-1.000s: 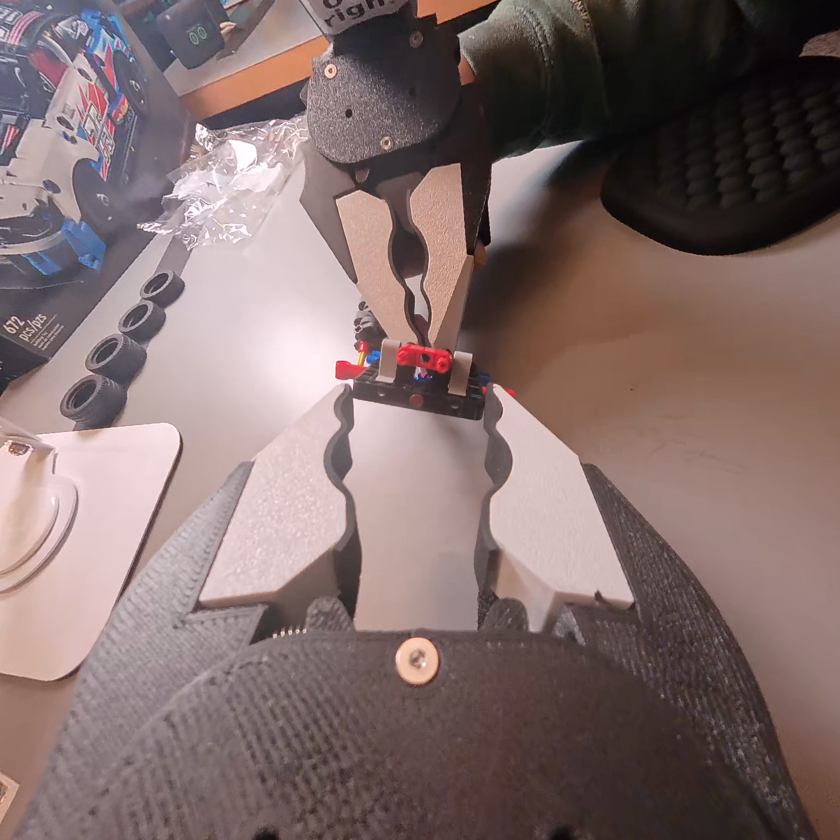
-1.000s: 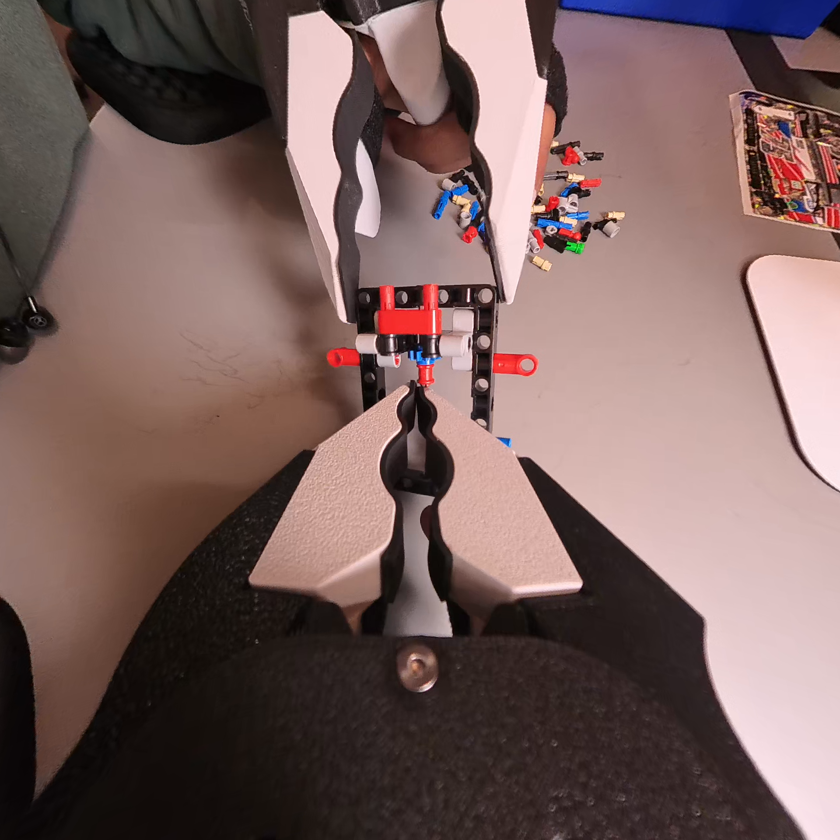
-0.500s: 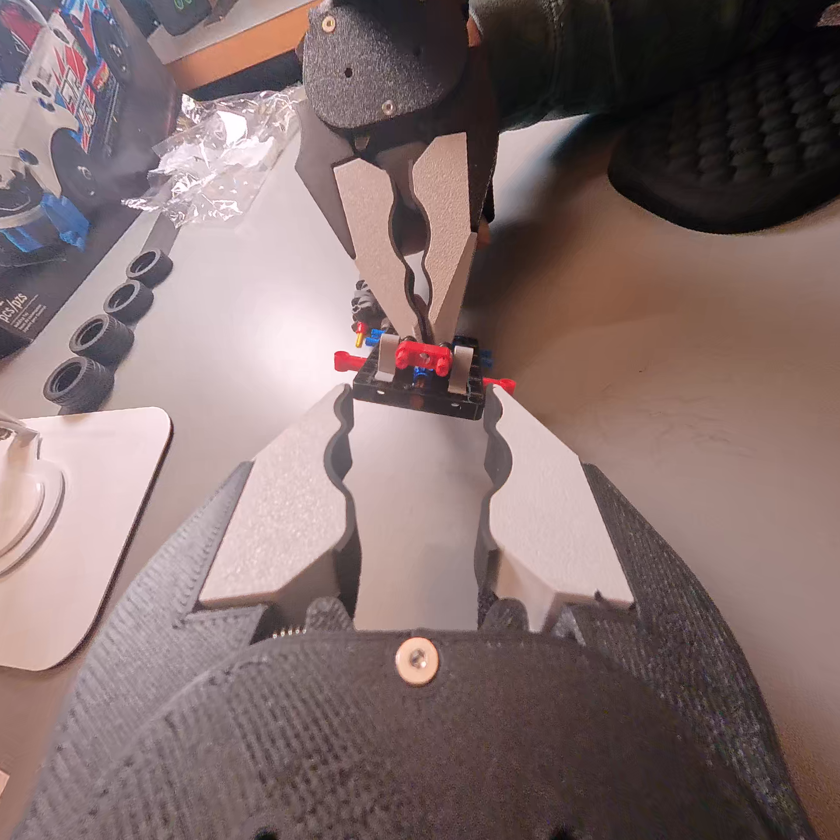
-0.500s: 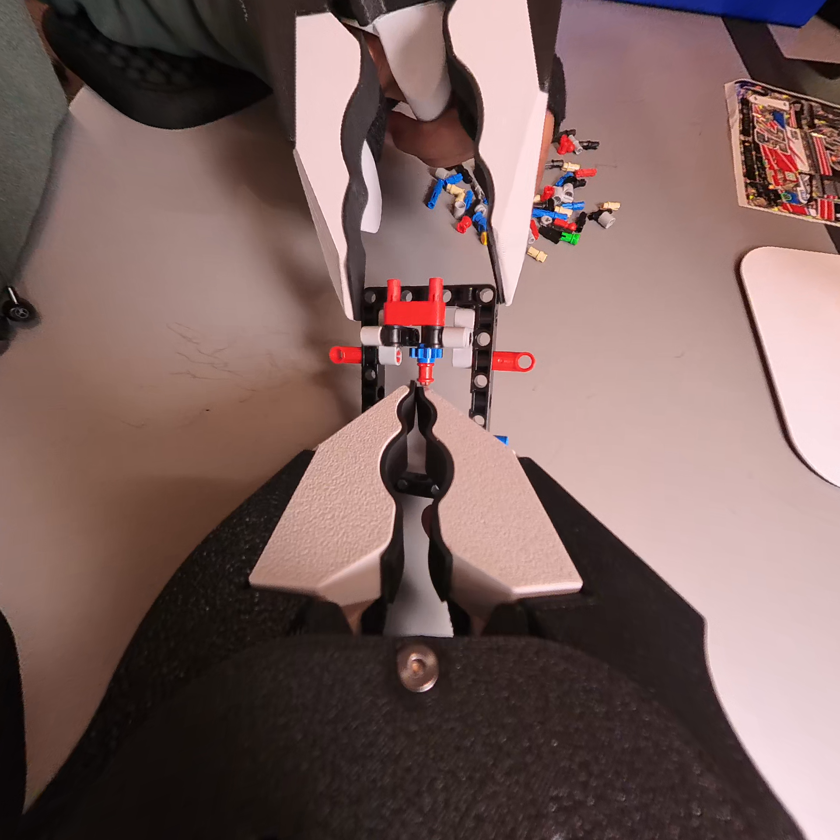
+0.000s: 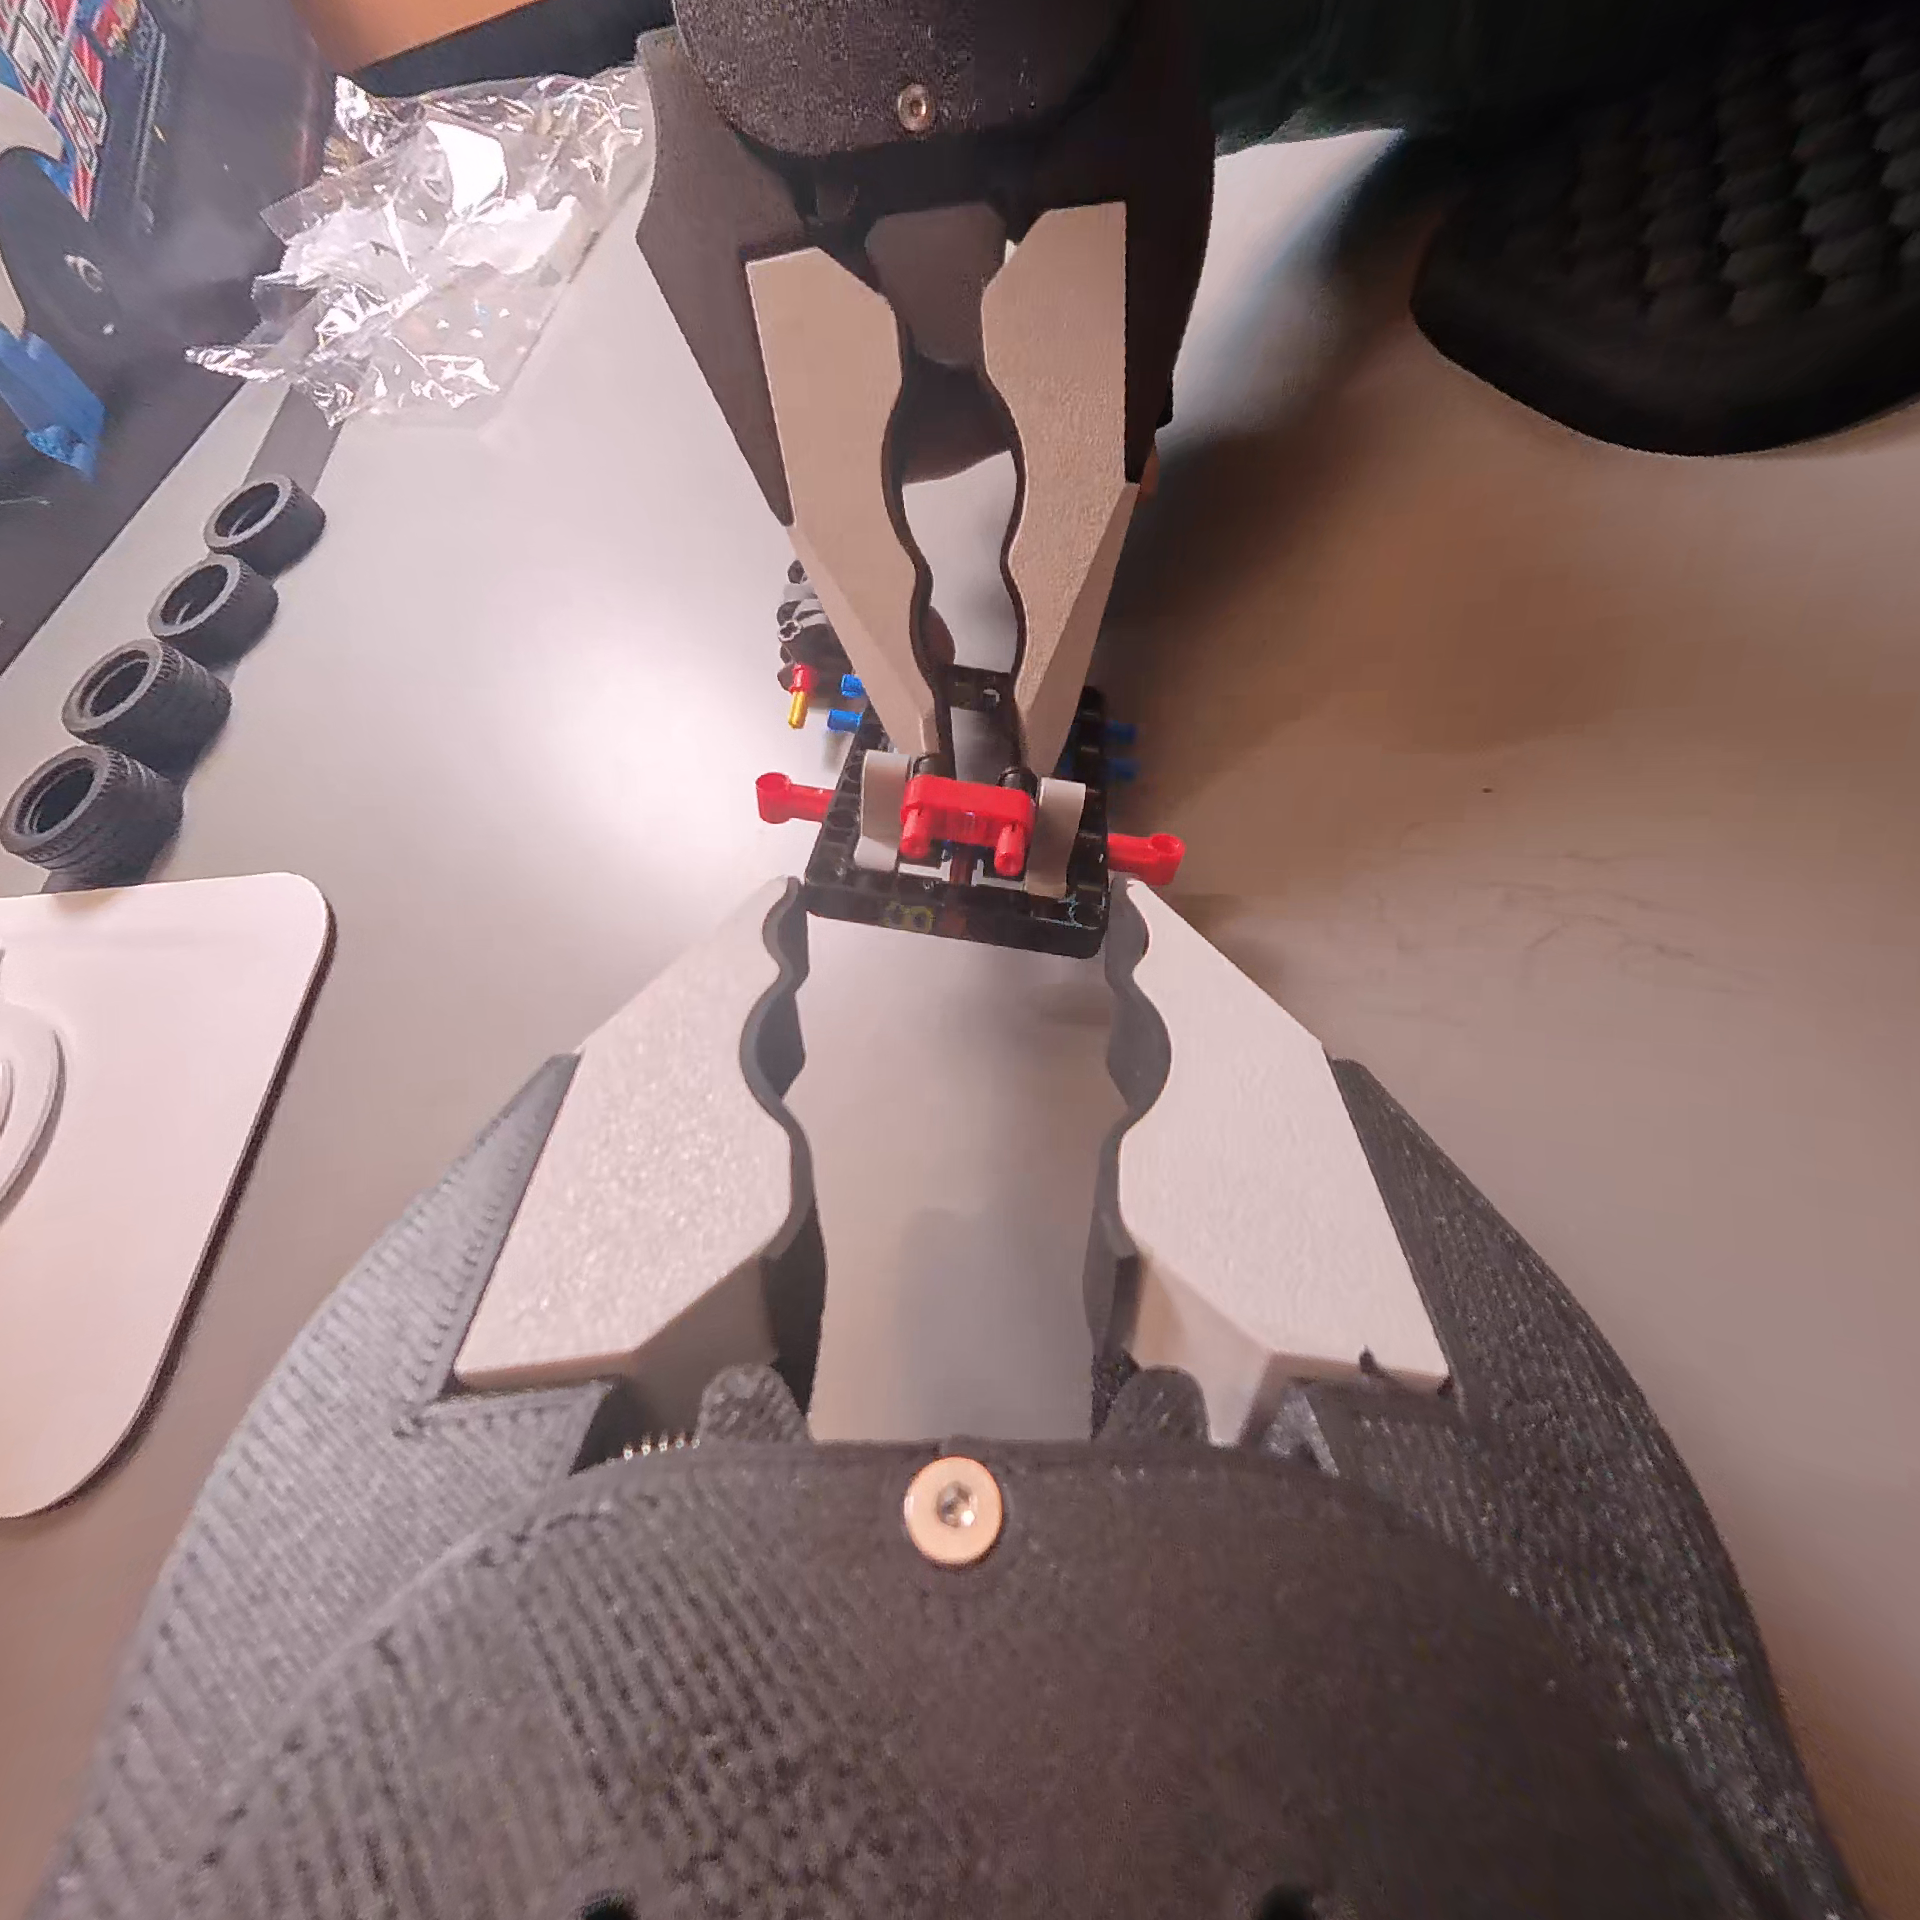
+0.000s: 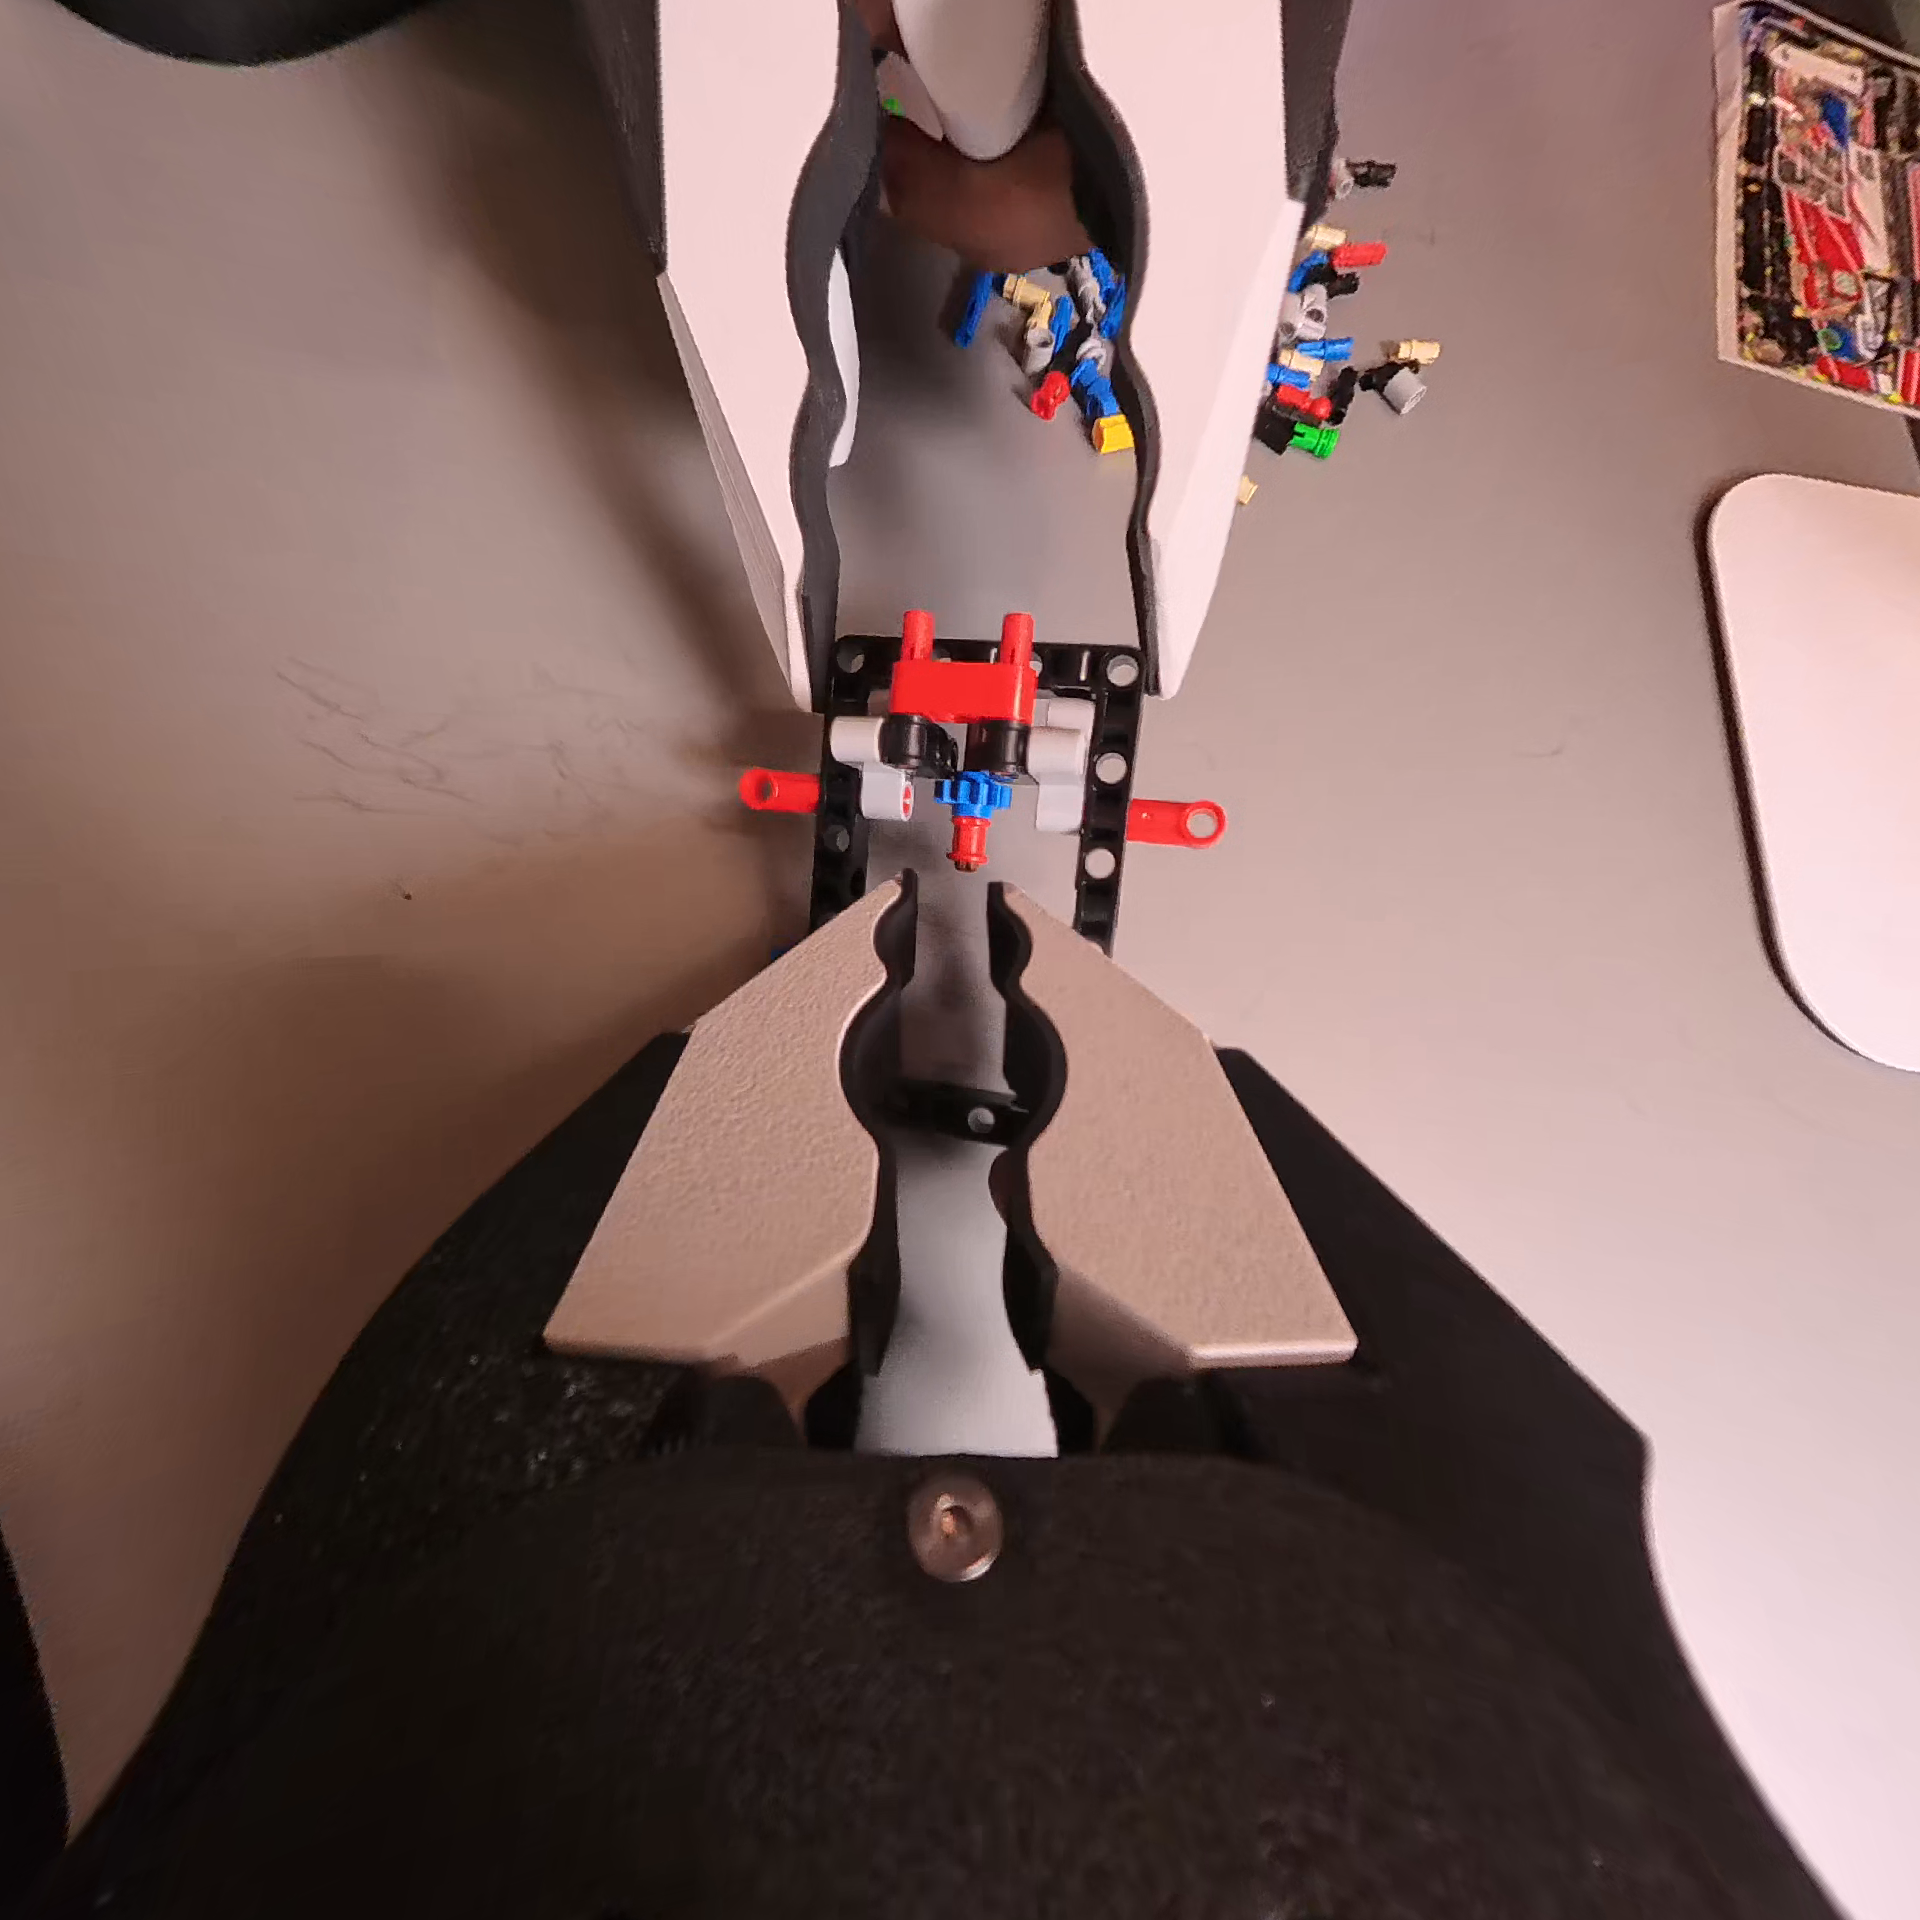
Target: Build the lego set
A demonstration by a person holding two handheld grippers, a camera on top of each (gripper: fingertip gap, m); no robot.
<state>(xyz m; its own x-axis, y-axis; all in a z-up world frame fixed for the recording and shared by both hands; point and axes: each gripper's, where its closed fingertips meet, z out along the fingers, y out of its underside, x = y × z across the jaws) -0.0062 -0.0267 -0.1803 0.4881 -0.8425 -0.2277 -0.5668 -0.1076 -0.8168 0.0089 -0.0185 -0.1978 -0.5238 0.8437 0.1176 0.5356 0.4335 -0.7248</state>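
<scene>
A black rectangular lego frame (image 6: 1112,769) lies flat on the grey table. Across it sit a red connector (image 6: 961,686), grey pieces, a blue gear (image 6: 971,795) and a short red pin (image 6: 971,842). Red axles stick out both sides. My left gripper (image 5: 956,904) is shut on the frame's end, one fingertip on each outer side; it also shows in the right wrist view (image 6: 982,675). My right gripper (image 6: 951,894) is open a little and empty, with its tips just short of the red pin. In the left wrist view it (image 5: 982,758) comes down over the frame's far part.
Several black tyres (image 5: 156,686) line the left, by a crumpled plastic bag (image 5: 416,239) and the set's box (image 5: 62,208). A white pad (image 5: 135,1143) lies near left. A pile of small loose pieces (image 6: 1309,353) and a printed sheet (image 6: 1818,197) lie beyond the frame. Left and right tips are no more than a few centimetres apart.
My right gripper's fingers were closed at the red pin; now they stand apart and the pin is free. The left gripper keeps its hold on the frame.
</scene>
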